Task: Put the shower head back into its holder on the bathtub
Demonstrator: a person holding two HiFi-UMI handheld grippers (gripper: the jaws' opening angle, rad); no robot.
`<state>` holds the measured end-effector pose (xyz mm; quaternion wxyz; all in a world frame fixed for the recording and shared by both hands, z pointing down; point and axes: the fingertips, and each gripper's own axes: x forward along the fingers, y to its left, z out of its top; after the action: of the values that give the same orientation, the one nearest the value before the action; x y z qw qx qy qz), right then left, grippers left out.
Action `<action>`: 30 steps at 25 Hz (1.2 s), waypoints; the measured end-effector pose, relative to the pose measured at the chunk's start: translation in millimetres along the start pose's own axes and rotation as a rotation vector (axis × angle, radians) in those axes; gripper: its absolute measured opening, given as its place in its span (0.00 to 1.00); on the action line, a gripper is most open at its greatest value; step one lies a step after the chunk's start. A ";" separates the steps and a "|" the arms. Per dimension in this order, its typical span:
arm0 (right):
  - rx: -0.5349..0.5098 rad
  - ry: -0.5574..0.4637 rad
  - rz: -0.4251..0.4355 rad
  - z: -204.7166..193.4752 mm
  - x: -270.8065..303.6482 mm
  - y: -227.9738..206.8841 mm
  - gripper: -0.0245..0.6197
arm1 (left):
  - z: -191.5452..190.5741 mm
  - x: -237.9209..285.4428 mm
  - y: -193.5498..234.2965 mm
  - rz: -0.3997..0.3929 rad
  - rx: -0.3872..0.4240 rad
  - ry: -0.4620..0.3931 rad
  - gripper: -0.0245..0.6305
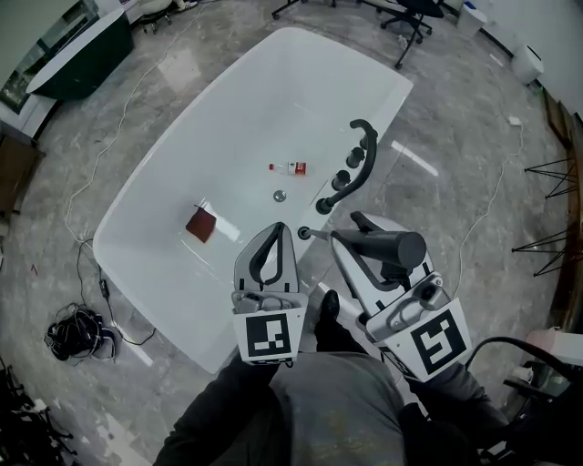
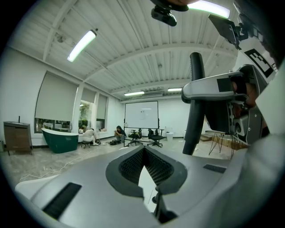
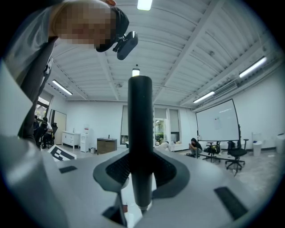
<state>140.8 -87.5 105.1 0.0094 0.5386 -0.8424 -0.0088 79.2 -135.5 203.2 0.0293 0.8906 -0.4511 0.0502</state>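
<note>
A big white bathtub [image 1: 173,227] stands on a grey stone floor. Inside it are a small bottle [image 1: 290,167], a round drain [image 1: 280,196] and a dark red cloth [image 1: 201,224]. On the tub's right rim there is a black tap [image 1: 363,150] with a bent pipe and a row of round knobs. At the near end of that row sits a little black holder [image 1: 303,233]. A bundle of black cables [image 1: 80,332] lies on the floor to the left of the tub. An office chair [image 1: 412,16] stands well past the far end. Nothing lies between the shower head and the holder.

The shower head [image 1: 387,246] is black and long. One end is thick and round. The other end is thin, with a shiny tip, and that tip is just beside the holder but not in it. The shower head is up in the air over the tub's right rim. The right gripper [image 1: 351,250] squeezes it around its thin part, one jaw on each side. The left gripper [image 1: 277,231] is near it over the rim. Its jaws are closed together with nothing in them.
</note>
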 end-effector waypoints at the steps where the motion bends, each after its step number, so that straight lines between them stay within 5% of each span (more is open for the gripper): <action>1: 0.003 -0.003 0.010 -0.5 -0.5 -1.1 0.24 | -1.4 0.5 0.6 0.012 -0.002 0.003 0.04; 15: 0.017 -0.011 0.169 -14.5 -3.3 -34.4 0.24 | -18.5 18.1 -6.8 0.194 -0.001 0.029 0.04; 30: 0.051 0.031 0.183 -64.2 25.7 -23.0 0.24 | -55.5 26.3 25.6 0.219 0.004 0.032 0.04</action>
<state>152.5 -120.8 168.9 0.0094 0.4597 -0.8878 0.0219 70.4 -166.3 261.5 0.0289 0.8352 -0.5450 0.0683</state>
